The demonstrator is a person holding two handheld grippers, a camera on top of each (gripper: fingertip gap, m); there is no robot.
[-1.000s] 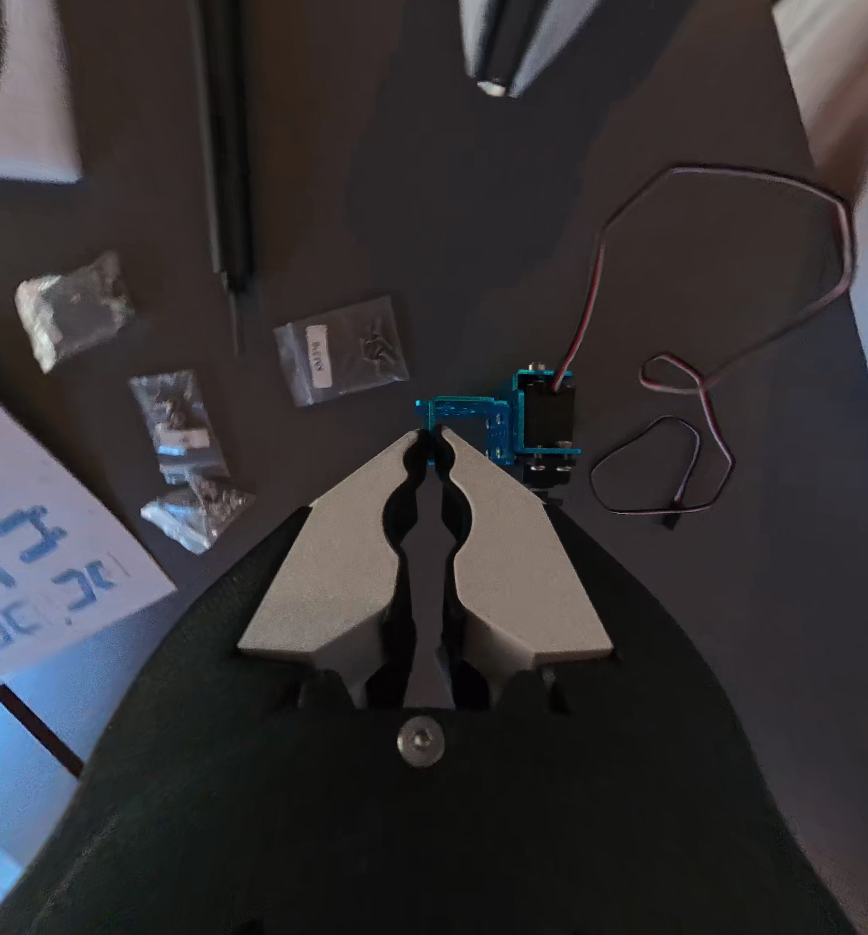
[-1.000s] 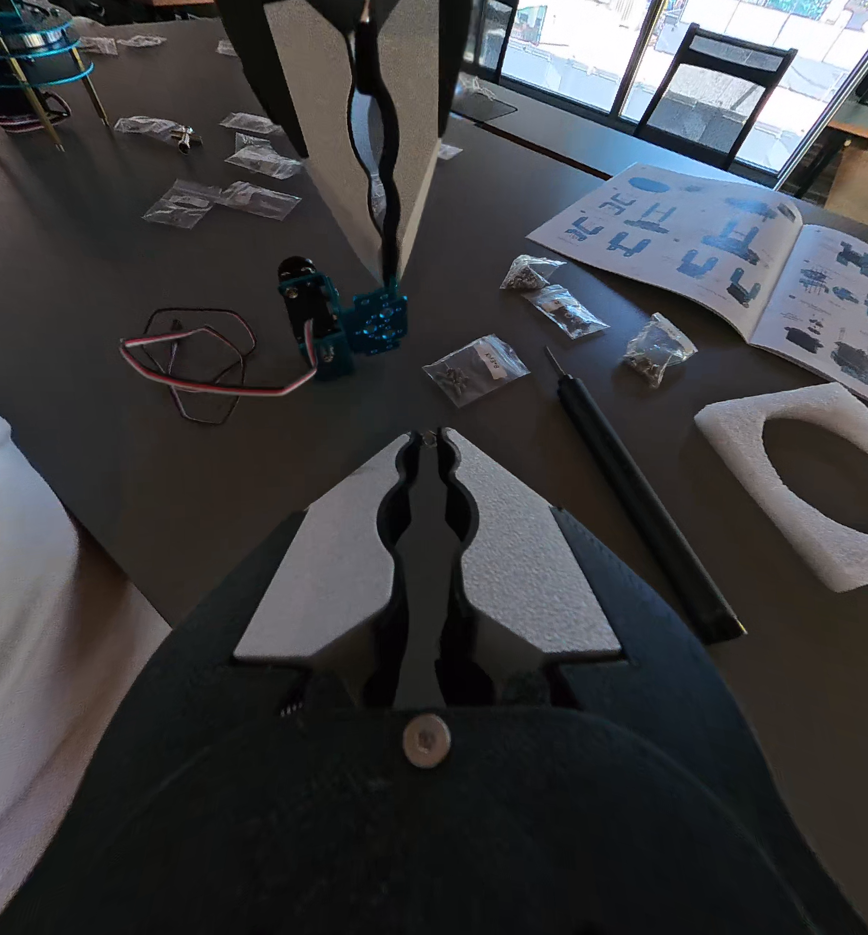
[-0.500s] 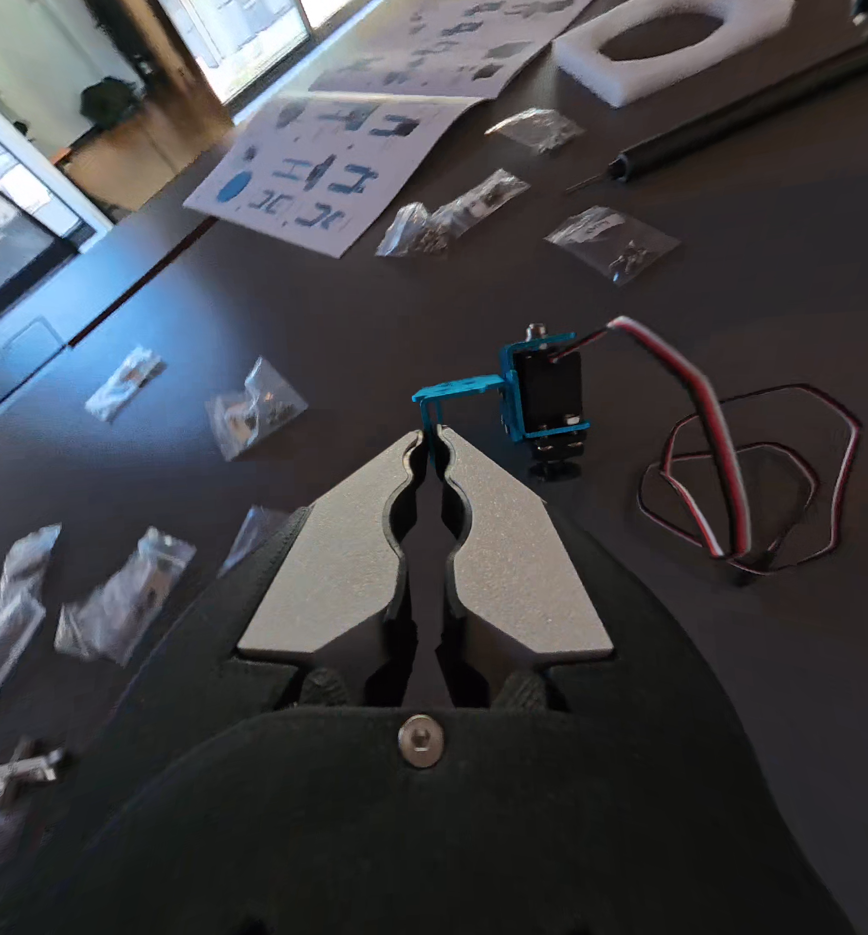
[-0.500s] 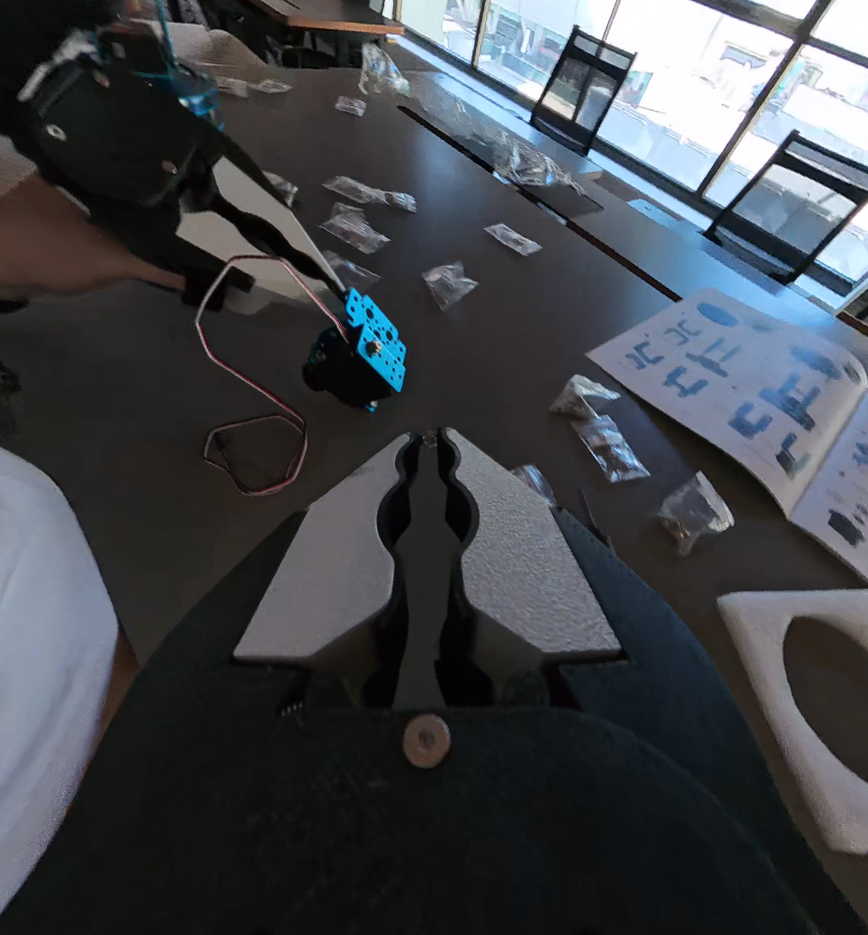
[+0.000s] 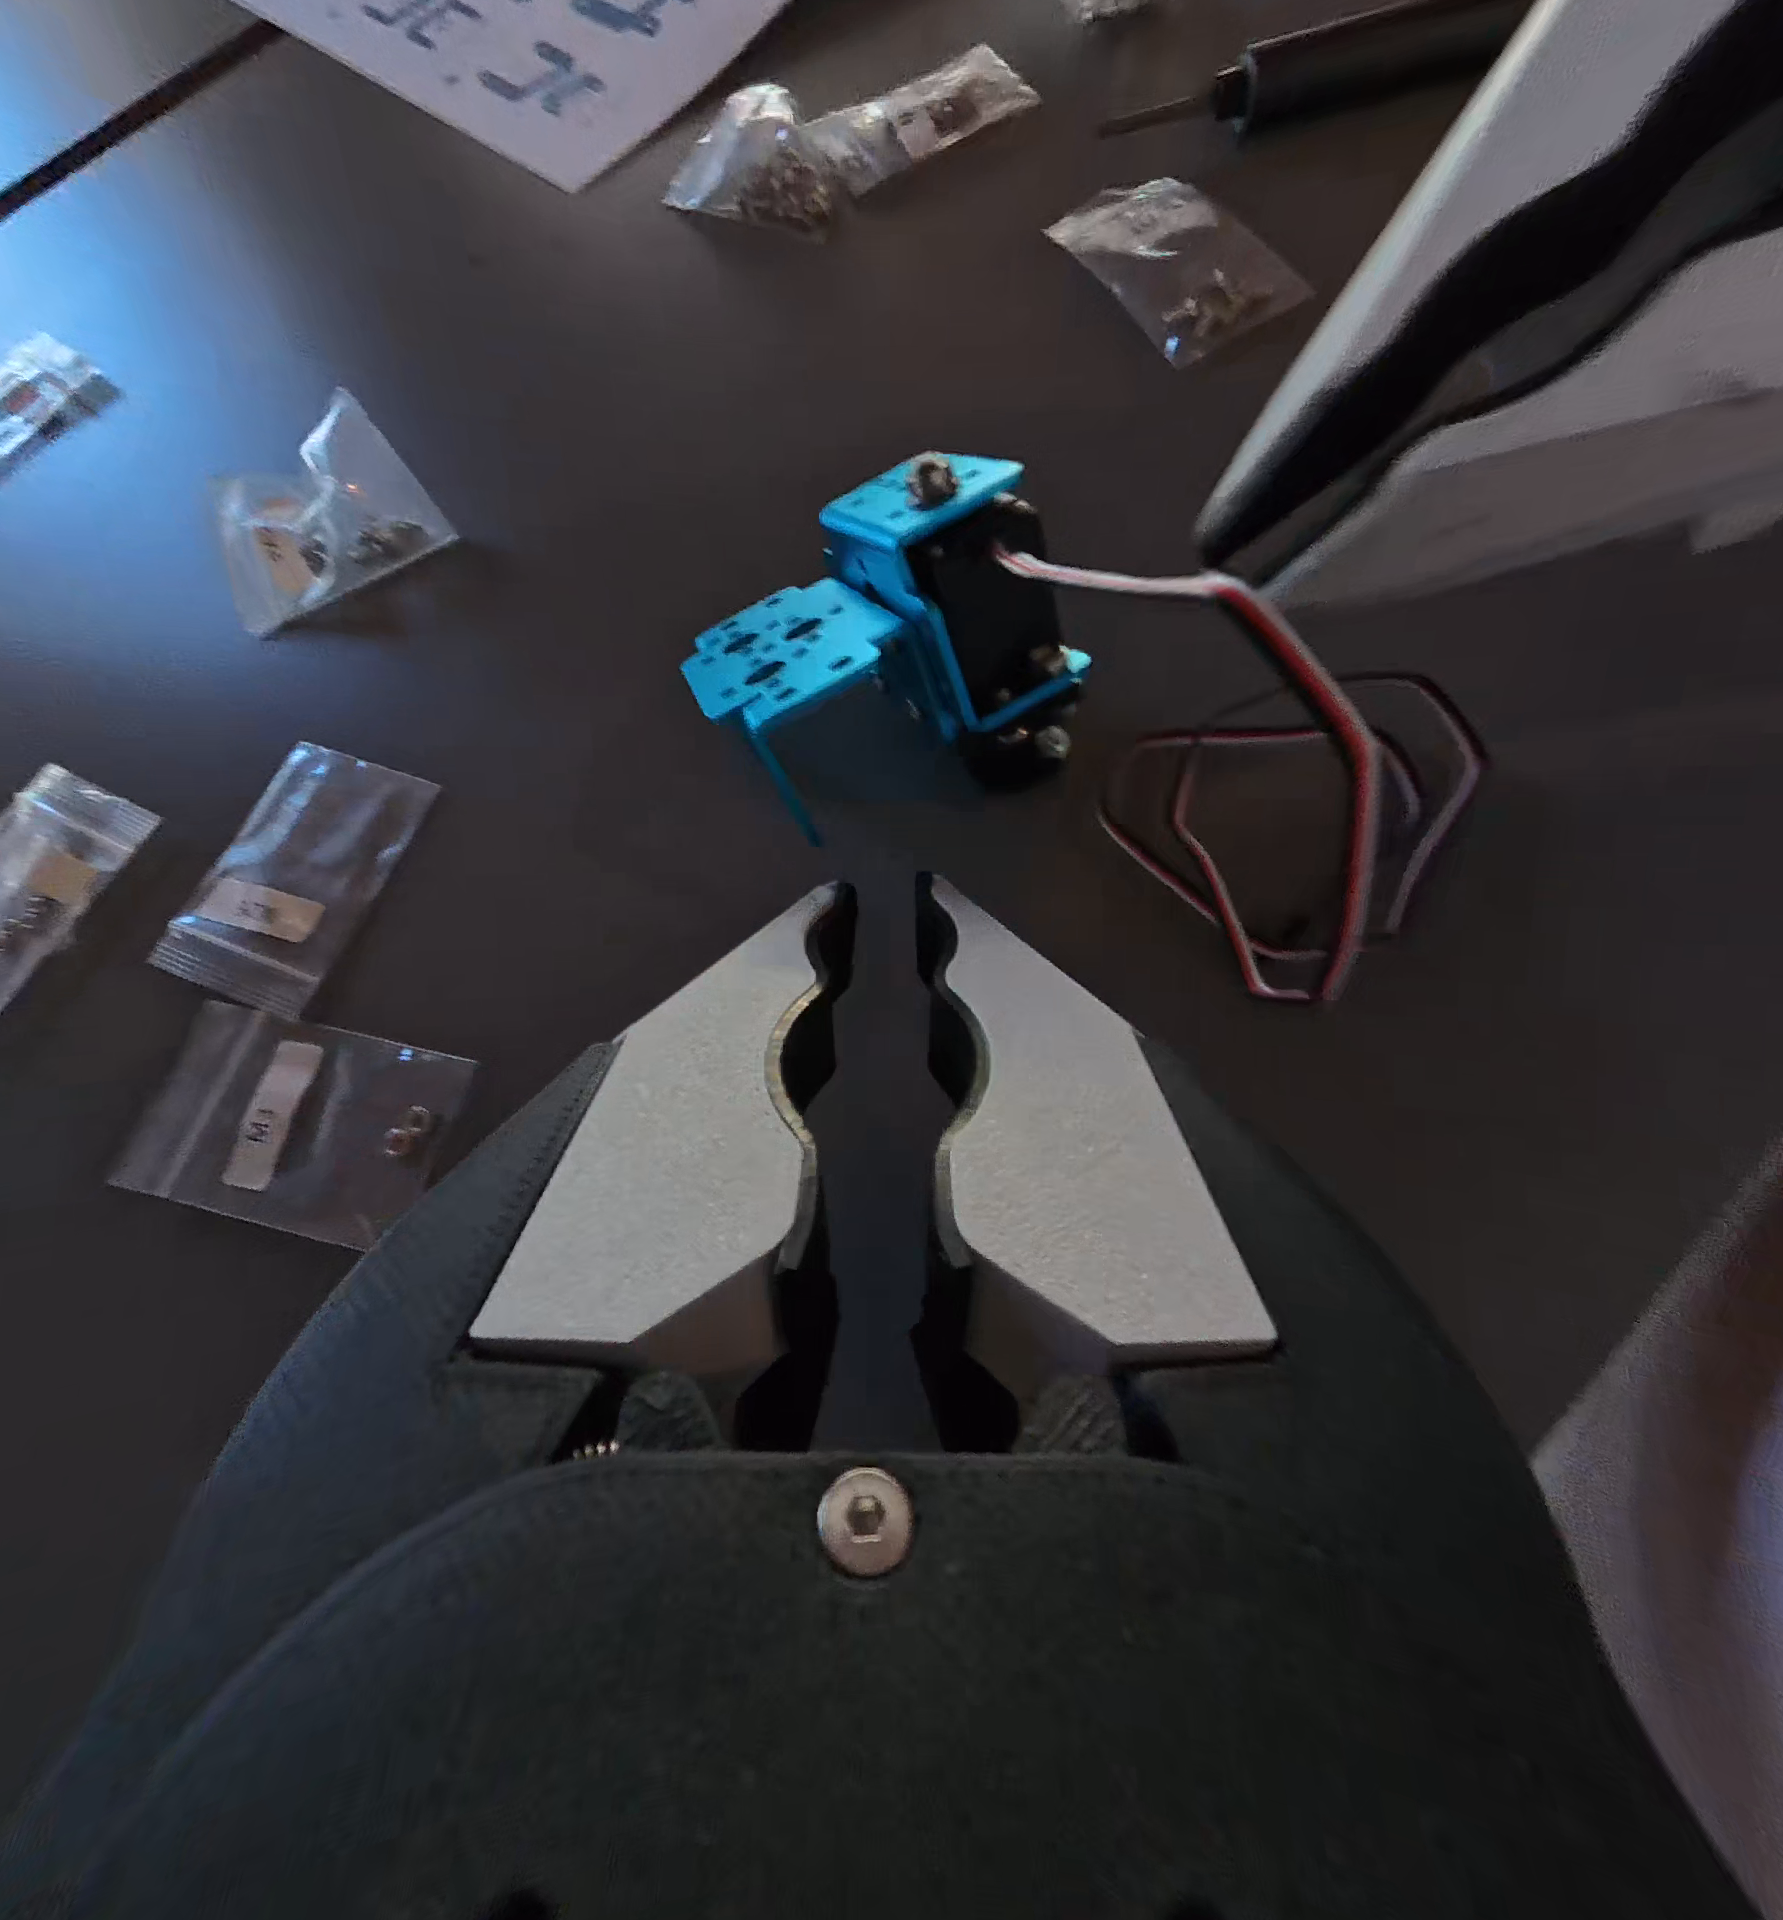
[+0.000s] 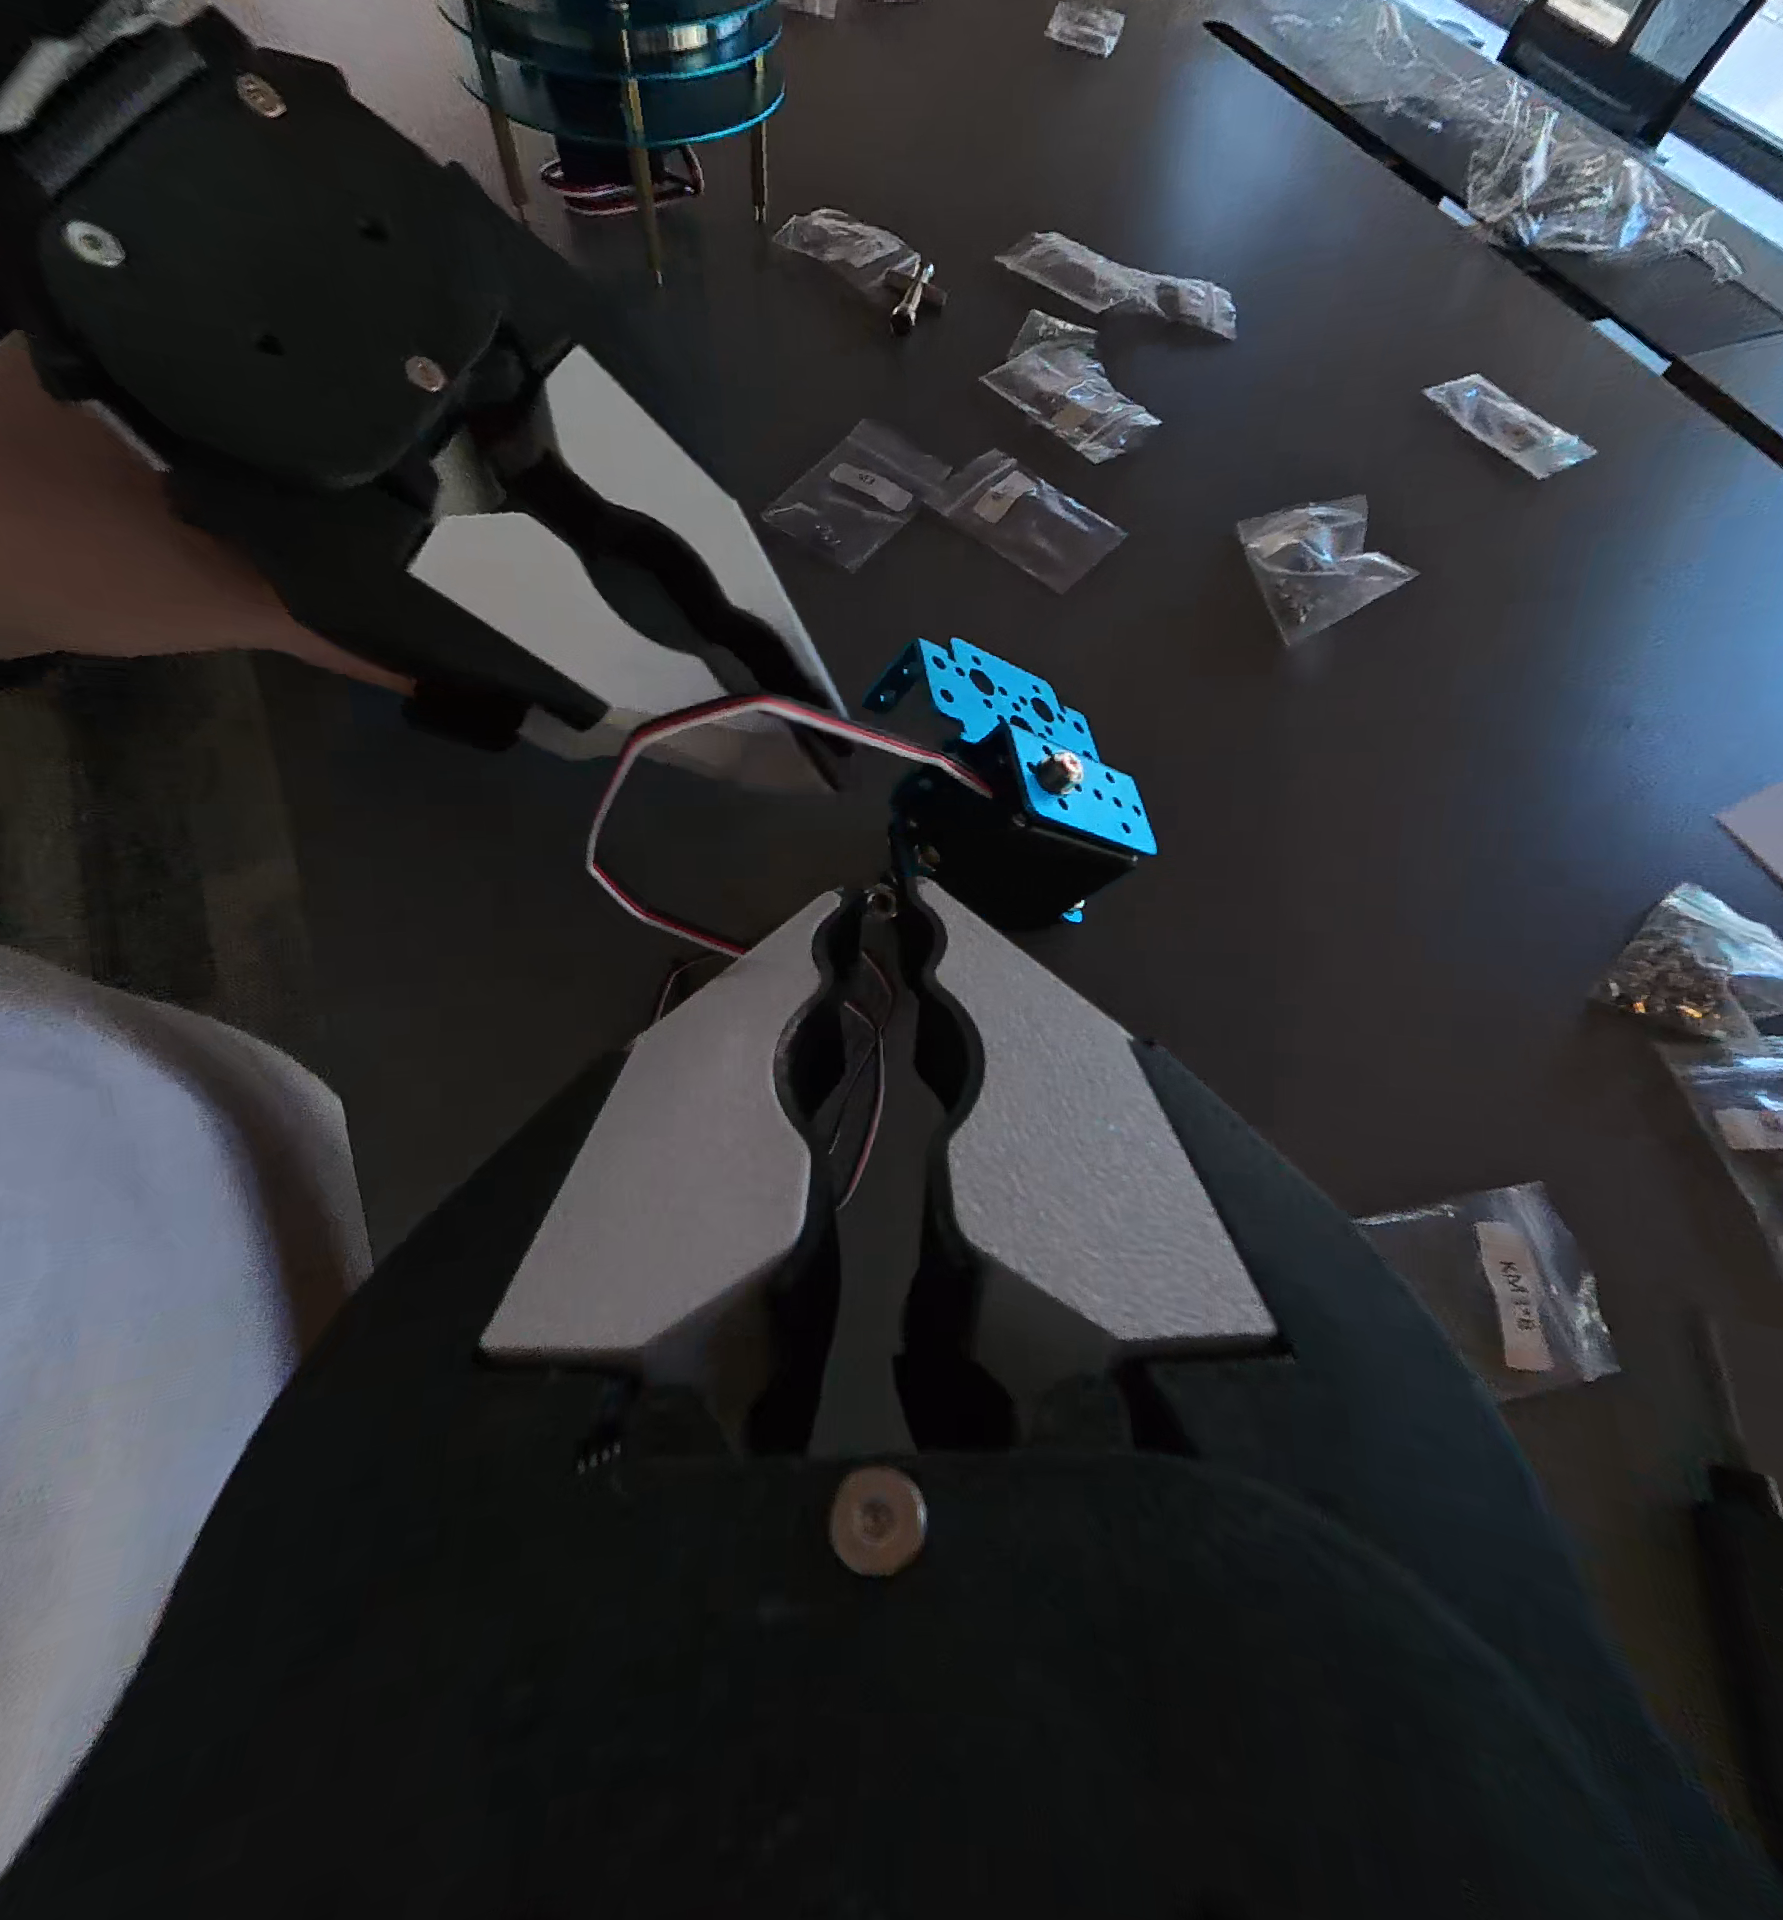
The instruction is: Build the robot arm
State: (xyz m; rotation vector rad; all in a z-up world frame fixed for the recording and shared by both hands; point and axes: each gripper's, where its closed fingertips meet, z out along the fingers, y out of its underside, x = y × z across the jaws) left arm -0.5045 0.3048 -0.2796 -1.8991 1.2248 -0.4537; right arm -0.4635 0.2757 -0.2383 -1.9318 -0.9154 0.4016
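A blue perforated metal bracket (image 5: 783, 665) joined to a black servo (image 5: 980, 613) stands on the dark table (image 5: 575, 343). Its red, white and black wire (image 5: 1354, 769) loops on the table to the right. My left gripper (image 5: 884, 885) sits just short of the bracket's lower edge, jaws a narrow gap apart with nothing between them. My right gripper (image 6: 882, 899) is shut, tips at the servo's (image 6: 1022, 862) screwed lower end; I cannot tell whether they pinch it. It comes in from the upper right in the left wrist view (image 5: 1214, 545), beside the wire. The left gripper (image 6: 830, 753) shows next to the bracket (image 6: 1001, 707).
Several clear bags of small hardware (image 5: 295, 883) (image 6: 1313, 566) lie around. A printed booklet (image 5: 513, 62) and a black screwdriver (image 5: 1386, 73) (image 6: 1780, 1662) lie farther off. A round blue-rimmed stand on thin legs (image 6: 638, 62) stands at the back. A white sleeve (image 6: 87, 1299) fills the left. My right fingertips sit around 7 cm from my left ones. Between my right fingertips and the black screwdriver (image 5: 1386, 73) there is roughly 20 cm.
My left gripper has let go of the blue bracket and drawn back a little. My right gripper has moved in to the servo. The bracket and servo have turned.
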